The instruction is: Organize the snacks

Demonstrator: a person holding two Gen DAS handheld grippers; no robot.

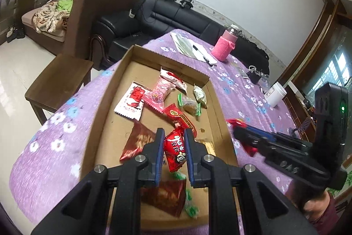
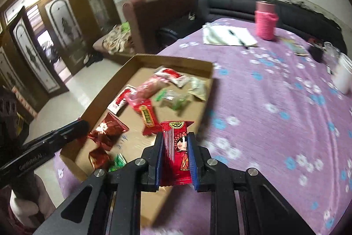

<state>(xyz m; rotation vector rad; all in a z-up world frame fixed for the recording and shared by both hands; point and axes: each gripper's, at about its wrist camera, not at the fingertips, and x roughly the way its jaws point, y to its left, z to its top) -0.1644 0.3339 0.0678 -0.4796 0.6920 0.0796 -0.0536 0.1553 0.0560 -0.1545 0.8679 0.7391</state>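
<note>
A shallow cardboard tray (image 1: 123, 67) on the purple flowered tablecloth holds several snack packets: white-and-red, pink, green and red ones. My left gripper (image 1: 174, 136) is shut on a red snack packet (image 1: 176, 150) above the tray's near part. My right gripper (image 2: 176, 140) is shut on a red packet with a cartoon girl (image 2: 177, 147), held over the tray's (image 2: 176, 62) near right corner. The right gripper also shows in the left wrist view (image 1: 236, 132), just right of the tray, with red wrapper in its jaws.
A pink-sleeved bottle (image 1: 225, 45), papers with a pen (image 1: 193, 49) and a white cup (image 1: 275, 94) stand on the far table. A wooden stool (image 1: 57, 80) and sofas (image 1: 167, 17) lie beyond the left edge.
</note>
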